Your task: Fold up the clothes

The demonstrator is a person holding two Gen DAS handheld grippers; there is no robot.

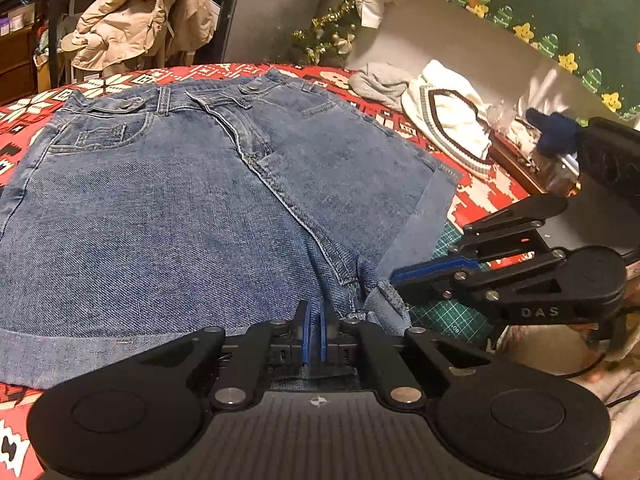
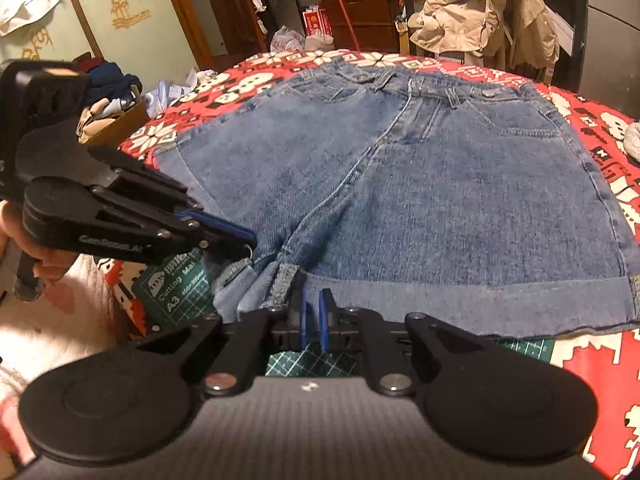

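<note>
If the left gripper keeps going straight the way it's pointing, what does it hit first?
Most likely the denim shorts: the left gripper sits low at their near hem, pointing across the fabric. Depth is hard to judge.

One pair of denim shorts is spread flat at the centre of the surface. Two grippers are seen: the left gripper at 6 o'clock and the right gripper at 4 o'clock in the left wrist view. One red patterned cloth is laid over the surface. One green cutting mat is counted. One white knitted garment and one grey garment are found at 2 o'clock. One beige jacket is hung at 11 o'clock.
</note>
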